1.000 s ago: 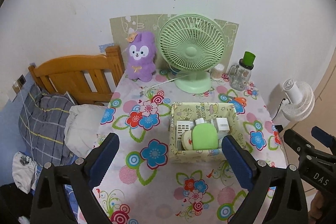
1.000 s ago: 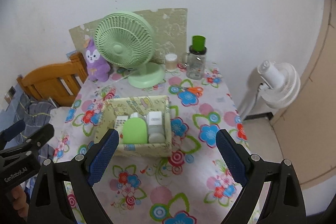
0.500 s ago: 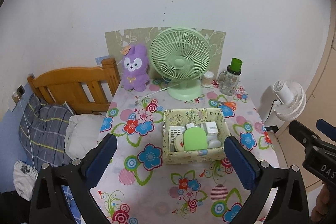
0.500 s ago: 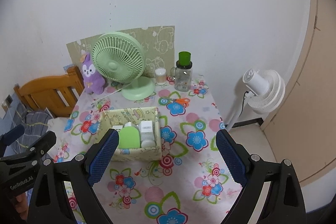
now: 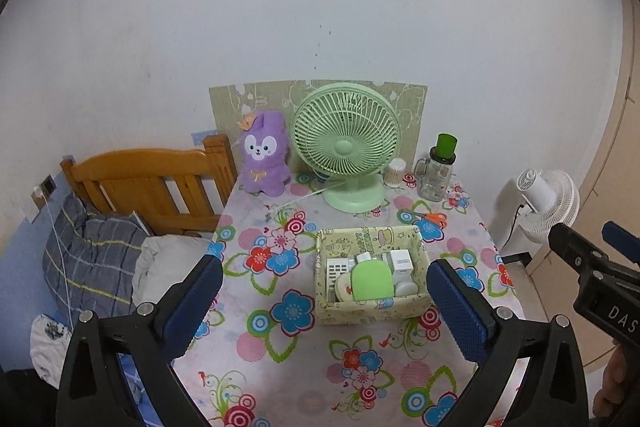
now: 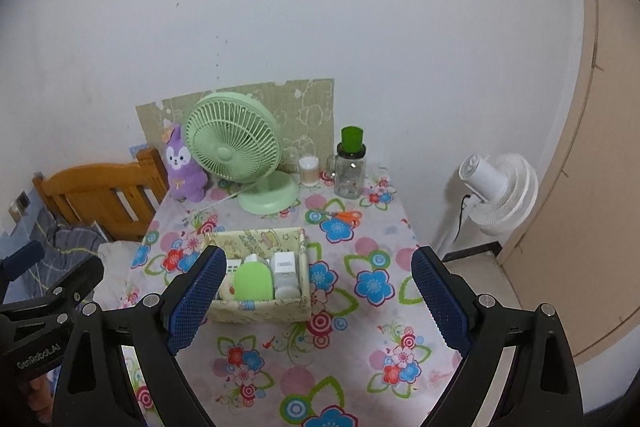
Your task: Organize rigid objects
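Note:
A pale yellow storage box (image 5: 372, 311) (image 6: 260, 309) sits mid-table on the flowered cloth. It holds a green rounded case (image 5: 371, 281) (image 6: 253, 282) and several small white items. My left gripper (image 5: 323, 305) hangs open above the table's near part, nothing between its blue pads. My right gripper (image 6: 318, 299) is open too and empty, high over the near edge. Orange-handled scissors (image 5: 430, 215) (image 6: 346, 215) lie behind the box. Each gripper shows at the edge of the other's view.
At the back stand a green desk fan (image 5: 346, 147), a purple plush rabbit (image 5: 264, 155), a glass jar with a green lid (image 5: 436, 169) and a small cotton-swab tub (image 5: 394, 171). A wooden bed headboard (image 5: 148, 183) lies left, a white floor fan (image 6: 500, 187) right.
Both grippers have risen and drawn back from the table; the box and fan look smaller and lower in both views. Nothing was grasped or let go.

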A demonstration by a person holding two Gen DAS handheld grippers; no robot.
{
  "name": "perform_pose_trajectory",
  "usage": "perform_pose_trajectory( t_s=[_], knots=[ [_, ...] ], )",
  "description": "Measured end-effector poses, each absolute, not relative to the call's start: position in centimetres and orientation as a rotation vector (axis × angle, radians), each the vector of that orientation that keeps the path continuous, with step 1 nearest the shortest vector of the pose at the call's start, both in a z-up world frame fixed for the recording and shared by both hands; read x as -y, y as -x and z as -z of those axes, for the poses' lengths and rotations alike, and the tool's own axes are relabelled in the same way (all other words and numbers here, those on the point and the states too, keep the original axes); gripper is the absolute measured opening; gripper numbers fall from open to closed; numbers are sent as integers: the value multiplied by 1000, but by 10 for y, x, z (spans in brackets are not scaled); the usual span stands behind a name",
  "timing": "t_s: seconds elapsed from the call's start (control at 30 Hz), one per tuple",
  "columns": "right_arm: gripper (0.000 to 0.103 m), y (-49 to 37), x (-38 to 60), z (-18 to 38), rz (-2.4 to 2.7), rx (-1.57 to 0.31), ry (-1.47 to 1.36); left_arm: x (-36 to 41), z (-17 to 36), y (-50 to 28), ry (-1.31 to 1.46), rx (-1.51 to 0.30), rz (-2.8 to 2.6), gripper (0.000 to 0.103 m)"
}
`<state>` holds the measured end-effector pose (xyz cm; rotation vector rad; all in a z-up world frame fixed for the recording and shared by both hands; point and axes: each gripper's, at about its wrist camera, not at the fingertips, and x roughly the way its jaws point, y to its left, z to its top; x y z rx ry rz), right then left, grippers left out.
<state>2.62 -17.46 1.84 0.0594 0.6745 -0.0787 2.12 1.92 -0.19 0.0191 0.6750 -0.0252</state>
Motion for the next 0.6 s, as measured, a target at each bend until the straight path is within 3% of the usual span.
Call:
perform_pose_trajectory(
  t_s=[0.6],
  knots=[
    [99,-22,173,-27,85,-653,-69,-23,-8,-18,-20,-638,21,103]
  ],
)
